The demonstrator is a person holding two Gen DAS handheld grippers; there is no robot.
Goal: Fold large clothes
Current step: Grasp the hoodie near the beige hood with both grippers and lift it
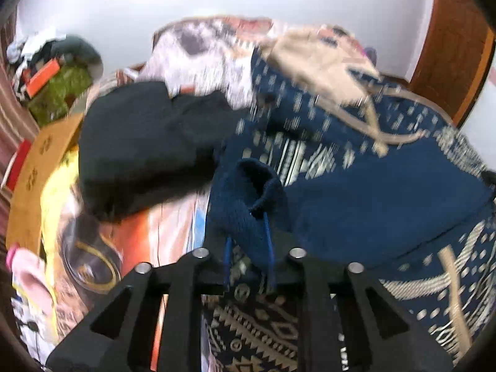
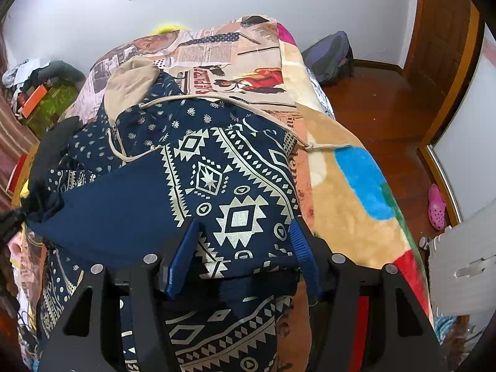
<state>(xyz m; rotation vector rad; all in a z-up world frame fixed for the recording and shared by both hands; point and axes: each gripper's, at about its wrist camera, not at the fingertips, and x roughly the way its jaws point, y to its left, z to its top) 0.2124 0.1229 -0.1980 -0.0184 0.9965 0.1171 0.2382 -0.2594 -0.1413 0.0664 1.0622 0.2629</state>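
Pinching a knit cuff, the left claw (image 1: 248,254) is carrying the hoodie (image 2: 192,179) sleeve across the body on the bed (image 2: 341,179). The right claw (image 2: 245,257) is spread over the hem; it should pin it, keeping the fold flat.

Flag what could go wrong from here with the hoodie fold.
The left gripper pinches only the ribbed cuff; the knit may slip out mid-fold. The drawstring trails across the blanket and could snag or end up folded inside. The right gripper is open over the hoodie, so that side is unheld and may shift.
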